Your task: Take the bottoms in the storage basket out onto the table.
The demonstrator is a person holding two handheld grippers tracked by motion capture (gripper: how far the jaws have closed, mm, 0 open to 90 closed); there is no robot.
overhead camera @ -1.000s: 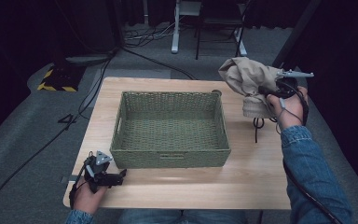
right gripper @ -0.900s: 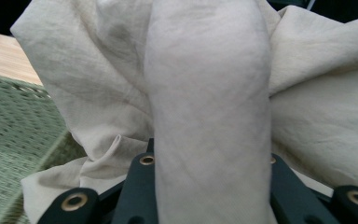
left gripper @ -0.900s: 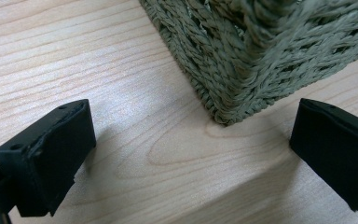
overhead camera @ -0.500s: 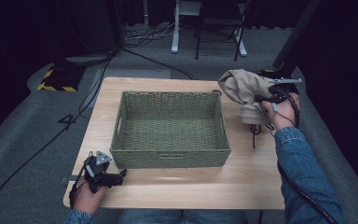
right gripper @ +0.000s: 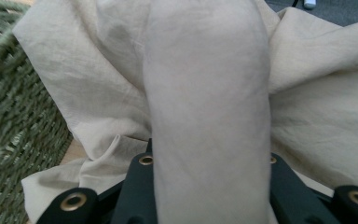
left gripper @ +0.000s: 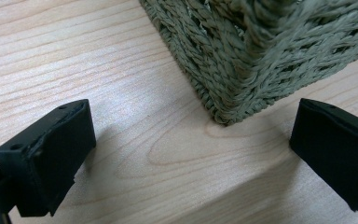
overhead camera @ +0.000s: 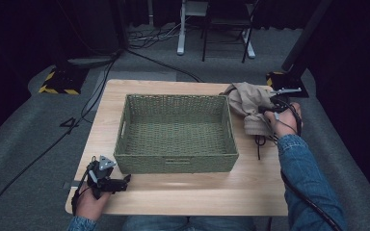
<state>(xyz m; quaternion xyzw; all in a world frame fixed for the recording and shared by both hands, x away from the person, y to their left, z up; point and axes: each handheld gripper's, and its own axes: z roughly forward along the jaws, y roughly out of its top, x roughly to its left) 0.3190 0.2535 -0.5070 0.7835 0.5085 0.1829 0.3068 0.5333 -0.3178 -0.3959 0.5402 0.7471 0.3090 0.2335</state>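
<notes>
Wood table (overhead camera: 183, 192), light grain, runs across the high view. Nearest the person, at the front-left corner, the left gripper (overhead camera: 121, 182) lies low on the tabletop in the left hand (overhead camera: 92, 201), pointing twd the front-left corner of the basket (overhead camera: 176, 132). In the left gripper view its two black jaws stand wide apart w/ nothing between them but bare wood; the basket's woven corner (left gripper: 242, 60) sits just ahead, not touching either jaw.

Basket is green wicker, rectangular, mid-table, w/ nothing inside it as far as the high view shows; a handle slot shows in its left wall.

Farther back, right side: the right gripper (overhead camera: 266, 109) in the right hand (overhead camera: 284, 120), denim sleeve (overhead camera: 303, 178) behind it. Its jaws are clamped tight on a beige cloth (overhead camera: 248, 103), a fold pinched betw. them. In the right gripper view that cloth (right gripper: 205, 93) rises as a thick bunched fold straight up from the jaws, w/ looser fabric spreading both sides and basket weave at the left edge. Cloth hangs bunched just beside the basket's right-rear corner, outside the basket; cannot tell if its lower end rests on the table. Black cable (overhead camera: 259, 144) trails down from the gripper over the wood.

Beyond the table: grey floor, cables, a chair base.
</notes>
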